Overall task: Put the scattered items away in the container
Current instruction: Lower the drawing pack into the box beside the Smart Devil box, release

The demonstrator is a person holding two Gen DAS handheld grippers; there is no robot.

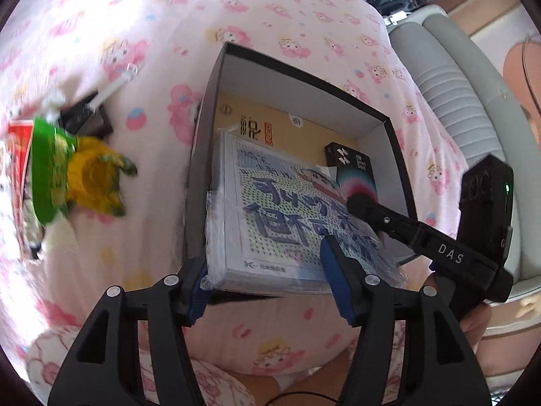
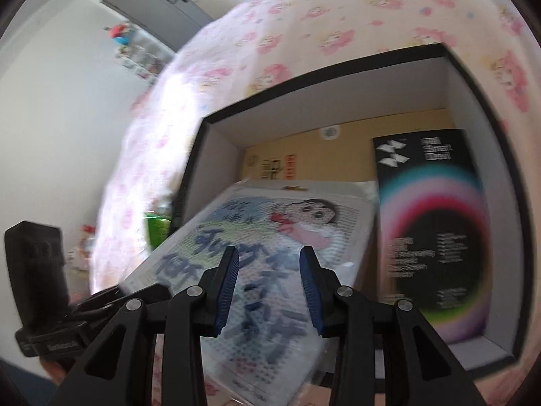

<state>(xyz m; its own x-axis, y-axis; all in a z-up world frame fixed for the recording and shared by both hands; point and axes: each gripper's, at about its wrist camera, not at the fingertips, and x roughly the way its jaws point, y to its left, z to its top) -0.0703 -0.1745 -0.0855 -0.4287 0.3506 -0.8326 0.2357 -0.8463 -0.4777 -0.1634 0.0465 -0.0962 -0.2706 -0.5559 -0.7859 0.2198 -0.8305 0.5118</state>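
A black container (image 1: 304,71) with white walls sits on the bed, also seen in the right wrist view (image 2: 304,79). A flat wrapped cartoon box (image 1: 287,209) leans over its near rim, half inside. My left gripper (image 1: 265,253) straddles the box's near left corner, jaws wide; the pads do not seem to press it. Hovering over the box's face (image 2: 270,223), my right gripper (image 2: 269,252) is open and holds nothing. Its fingertip (image 1: 358,208) touches the box top in the left wrist view. A tan box (image 1: 270,125) and a black rainbow-ring box (image 2: 436,220) lie inside.
On the pink cartoon sheet (image 1: 236,6) left of the container lie a green packet (image 1: 47,176), a yellow toy (image 1: 94,176), a black item with a white cable (image 1: 84,115) and a red packet (image 1: 17,149). A grey ribbed seat (image 1: 449,77) stands at the right.
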